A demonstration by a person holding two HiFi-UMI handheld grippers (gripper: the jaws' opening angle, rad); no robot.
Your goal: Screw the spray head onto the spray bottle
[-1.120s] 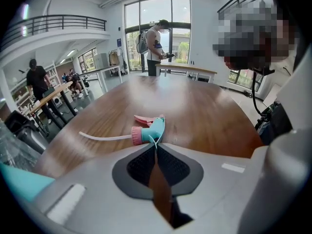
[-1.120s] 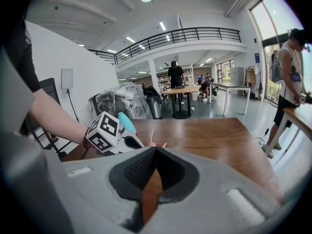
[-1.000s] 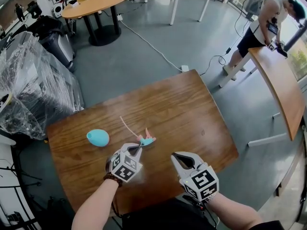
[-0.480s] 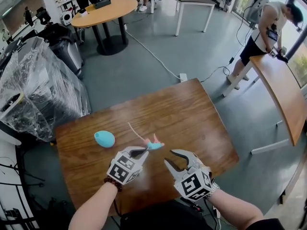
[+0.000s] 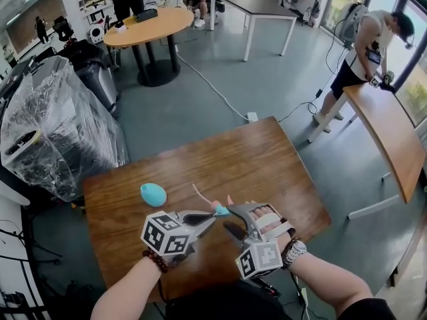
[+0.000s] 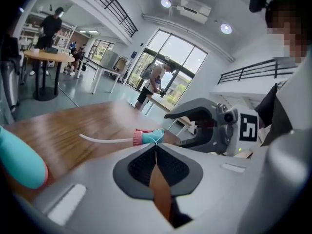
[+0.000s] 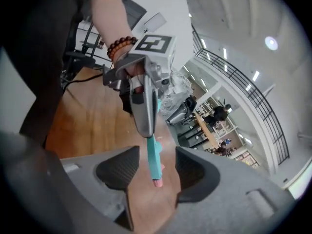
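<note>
Spray head (image 5: 219, 210): raised over the desk's (image 5: 267, 159) near edge, clamped in left tongs (image 5: 209, 216), tube left free for insertion.
Right tongs (image 5: 233, 220): jaws just been opening; they straddle the head without pressing, probably to take a fresh grip.
Bottle (image 5: 153, 194): lying near the left edge, unheld.

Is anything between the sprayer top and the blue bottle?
No, nothing visible. The left gripper holds the spray head above the table; the bottle lies alone on bare wood, left of it in the head view.
</note>
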